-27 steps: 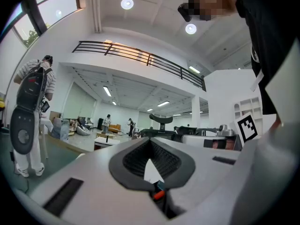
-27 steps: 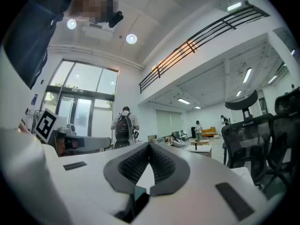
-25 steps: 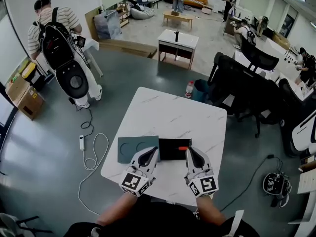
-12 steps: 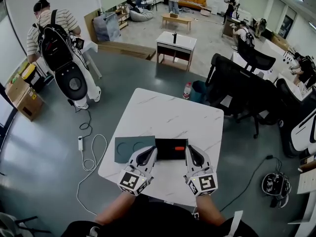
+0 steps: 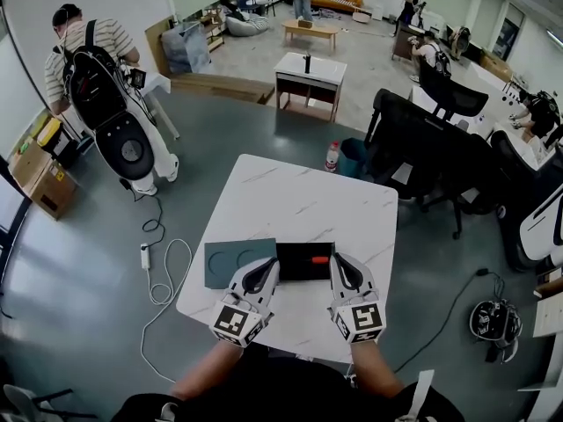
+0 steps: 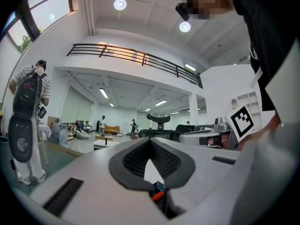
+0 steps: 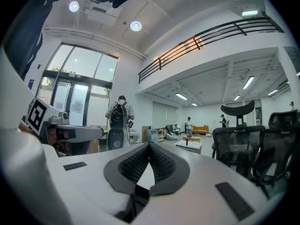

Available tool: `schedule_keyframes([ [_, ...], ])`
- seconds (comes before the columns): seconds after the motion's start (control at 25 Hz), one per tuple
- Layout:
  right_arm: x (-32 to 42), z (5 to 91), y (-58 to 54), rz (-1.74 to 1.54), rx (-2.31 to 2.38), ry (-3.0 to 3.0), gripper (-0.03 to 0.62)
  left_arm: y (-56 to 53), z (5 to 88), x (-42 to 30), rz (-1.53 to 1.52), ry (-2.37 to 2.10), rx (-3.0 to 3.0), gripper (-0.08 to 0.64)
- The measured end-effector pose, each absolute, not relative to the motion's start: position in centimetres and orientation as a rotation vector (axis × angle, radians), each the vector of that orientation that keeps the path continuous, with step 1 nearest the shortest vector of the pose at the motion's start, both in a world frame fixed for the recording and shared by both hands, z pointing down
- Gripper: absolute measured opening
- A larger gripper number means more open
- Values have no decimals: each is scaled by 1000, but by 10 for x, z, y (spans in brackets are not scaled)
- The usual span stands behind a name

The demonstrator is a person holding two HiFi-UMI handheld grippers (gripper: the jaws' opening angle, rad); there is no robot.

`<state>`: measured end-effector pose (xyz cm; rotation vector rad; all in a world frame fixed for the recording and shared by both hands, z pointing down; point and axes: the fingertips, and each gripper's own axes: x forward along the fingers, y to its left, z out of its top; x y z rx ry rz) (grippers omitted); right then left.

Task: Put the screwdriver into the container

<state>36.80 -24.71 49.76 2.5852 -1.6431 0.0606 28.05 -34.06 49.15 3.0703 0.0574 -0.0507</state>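
On the white marble table (image 5: 299,202) stands a black open container (image 5: 293,264), and in its right part lies a screwdriver with an orange handle (image 5: 321,259). A grey-green lid with two round recesses (image 5: 227,258) lies against the container's left side. My left gripper (image 5: 269,269) is shut and empty, its tips at the container's near left corner. My right gripper (image 5: 338,266) is shut and empty too, just right of the screwdriver. In the left gripper view the jaws (image 6: 150,143) meet, and a bit of orange (image 6: 158,195) shows beneath them. The right gripper view shows its jaws (image 7: 150,147) closed.
A person with a backpack and a large black bag (image 5: 104,86) stands at the far left. Black office chairs (image 5: 422,152) crowd the table's far right corner, with a bottle (image 5: 334,157) on the floor beside them. A power strip and white cable (image 5: 147,255) lie left of the table.
Both grippers and the screwdriver keep their places; only the head view has shifted slightly.
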Motion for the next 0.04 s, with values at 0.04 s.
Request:
schedule_keyframes([
  [0.04, 368, 499, -248, 72, 2584, -1643, 23, -340, 492, 280, -48, 55, 3073, 6],
])
